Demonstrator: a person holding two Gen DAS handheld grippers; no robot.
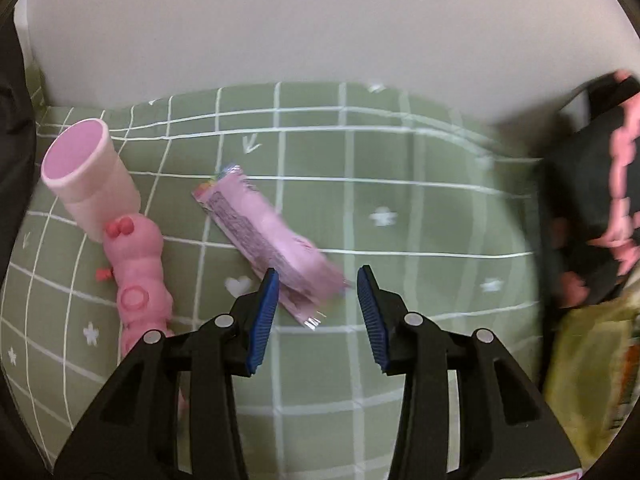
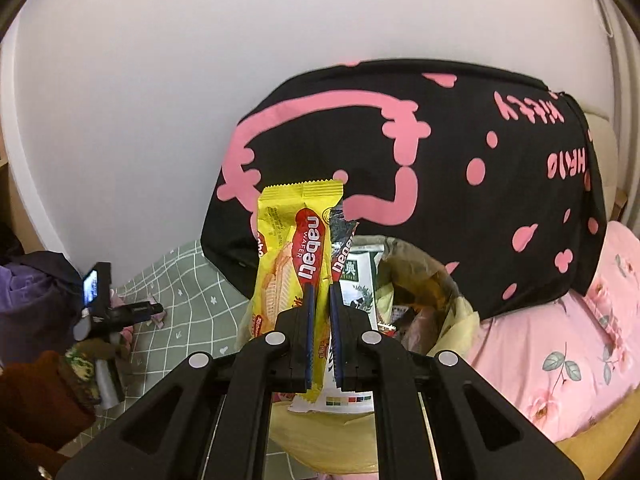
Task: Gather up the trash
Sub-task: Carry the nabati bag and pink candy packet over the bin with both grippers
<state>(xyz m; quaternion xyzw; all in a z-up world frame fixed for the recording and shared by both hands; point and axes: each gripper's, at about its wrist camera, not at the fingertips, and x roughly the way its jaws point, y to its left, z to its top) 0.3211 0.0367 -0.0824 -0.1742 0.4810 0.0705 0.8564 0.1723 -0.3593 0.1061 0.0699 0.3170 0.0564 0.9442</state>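
Observation:
In the left wrist view my left gripper (image 1: pixel 318 280) is open just above a pink snack wrapper (image 1: pixel 264 232) that lies on the green checked sheet (image 1: pixel 400 208); its near end sits between the blue pads. In the right wrist view my right gripper (image 2: pixel 321 292) is shut on a yellow Nabati wafer wrapper (image 2: pixel 292 248) and holds it upright over a yellow trash bag (image 2: pixel 420 304) with several wrappers inside. The left gripper also shows far left in the right wrist view (image 2: pixel 120 312).
A pink cup (image 1: pixel 86 172) and a pink caterpillar toy (image 1: pixel 138 276) lie left of the pink wrapper. A black cushion with pink print (image 2: pixel 420 160) stands behind the bag, against a white wall. A pink floral blanket (image 2: pixel 580 340) lies to the right.

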